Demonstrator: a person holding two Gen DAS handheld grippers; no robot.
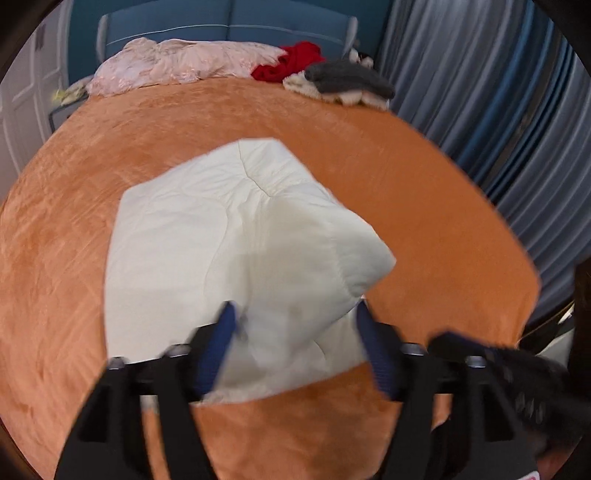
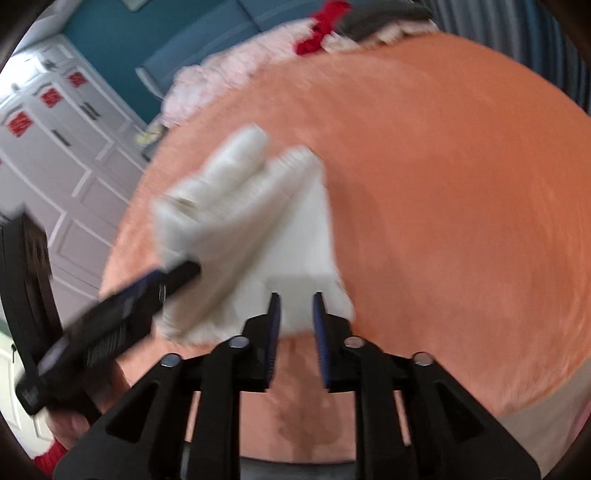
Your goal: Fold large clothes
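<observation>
A cream white garment (image 1: 236,240) lies partly folded on the orange bed cover (image 1: 424,192); it also shows in the right wrist view (image 2: 266,229), blurred by motion. My left gripper (image 1: 295,317) is open, its blue-padded fingers spread over the garment's near edge, holding nothing. My right gripper (image 2: 297,301) is open with a narrow gap, just above the garment's near right corner; nothing is between the pads. The left gripper also appears in the right wrist view (image 2: 147,291), at the garment's left side.
A pink garment (image 1: 177,64), a red garment (image 1: 291,61) and a grey and cream garment (image 1: 343,81) lie at the bed's far end by the blue headboard (image 1: 229,29). Blue curtains (image 1: 509,110) hang on the right. White wardrobe doors (image 2: 55,147) stand on the left.
</observation>
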